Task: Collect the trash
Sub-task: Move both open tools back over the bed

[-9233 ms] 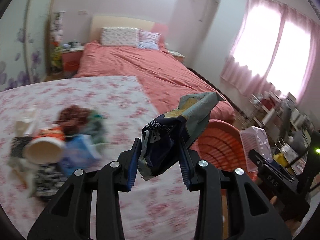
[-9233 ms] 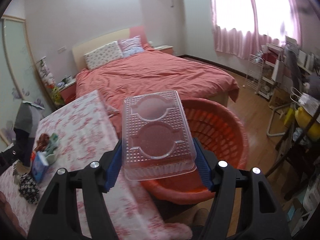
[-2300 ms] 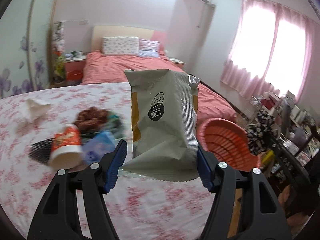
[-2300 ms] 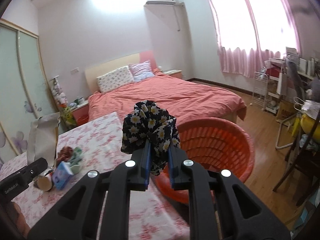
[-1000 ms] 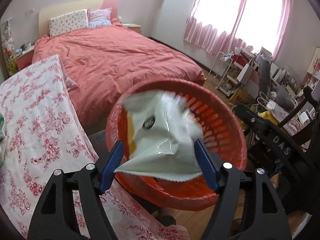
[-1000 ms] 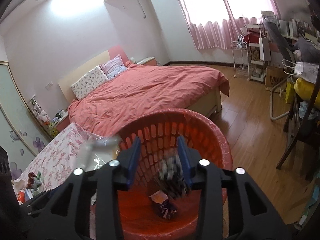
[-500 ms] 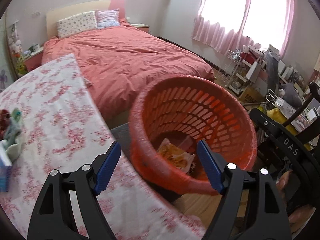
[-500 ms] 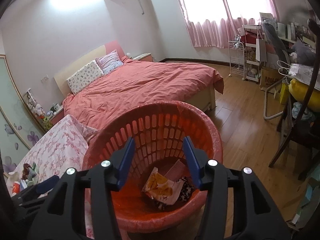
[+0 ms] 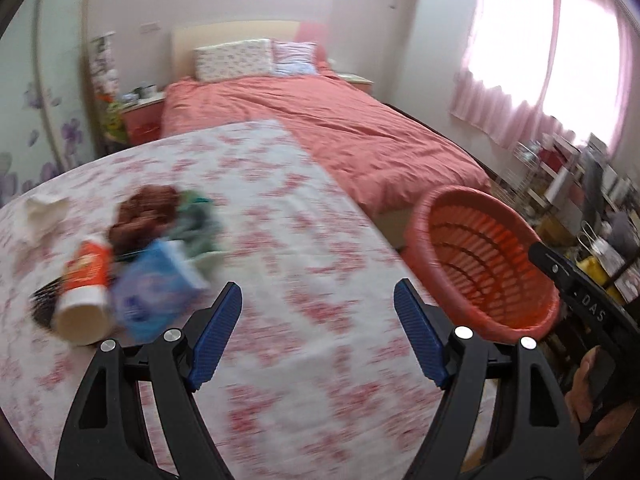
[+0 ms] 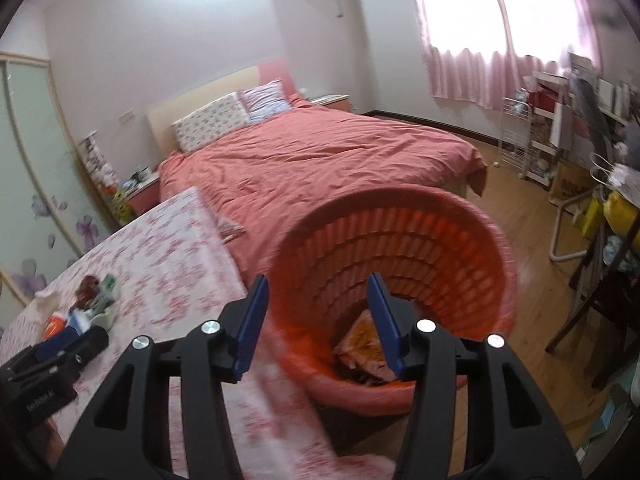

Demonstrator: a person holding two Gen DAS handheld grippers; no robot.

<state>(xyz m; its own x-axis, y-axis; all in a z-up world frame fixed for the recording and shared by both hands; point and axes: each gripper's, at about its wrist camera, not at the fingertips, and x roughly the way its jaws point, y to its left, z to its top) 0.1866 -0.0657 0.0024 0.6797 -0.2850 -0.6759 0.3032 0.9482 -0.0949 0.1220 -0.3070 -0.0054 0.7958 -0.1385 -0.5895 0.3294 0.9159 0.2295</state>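
Left gripper (image 9: 318, 334) sits over the floral tablecloth (image 9: 312, 280), jaws spread wide, nothing between the blue pads (image 9: 216, 334). Right gripper (image 10: 316, 322) points down toward the orange basket (image 10: 492, 240); its jaws have just been opening and stand apart with nothing in them, though narrower than the left pair. Basket stands on the floor just beside the table edge, between table and pink bed (image 10: 320, 160). Inside the basket, at the bottom: a yellow-orange wrapper (image 10: 362, 344) plus darker scraps that are too hidden to identify. Remaining trash lies in a cluster on the far left of the table, well apart from the basket: a paper cup (image 9: 86, 292) on its side with an orange-and-white label and its open mouth toward the camera; a blue packet (image 9: 154, 292) touching the cup's right side; a brown crumpled lump (image 9: 142, 212) behind them; a green crumpled piece (image 9: 196, 224) beside the lump; a white crumpled tissue (image 9: 42, 208) further left, apart from the rest. Something dark lies under the cup, but blur makes it unreadable. Left view is motion-blurred over the whole table. Fingers of the person's hand (image 9: 592, 392) show at the right edge of the left view, on the other gripper's handle.
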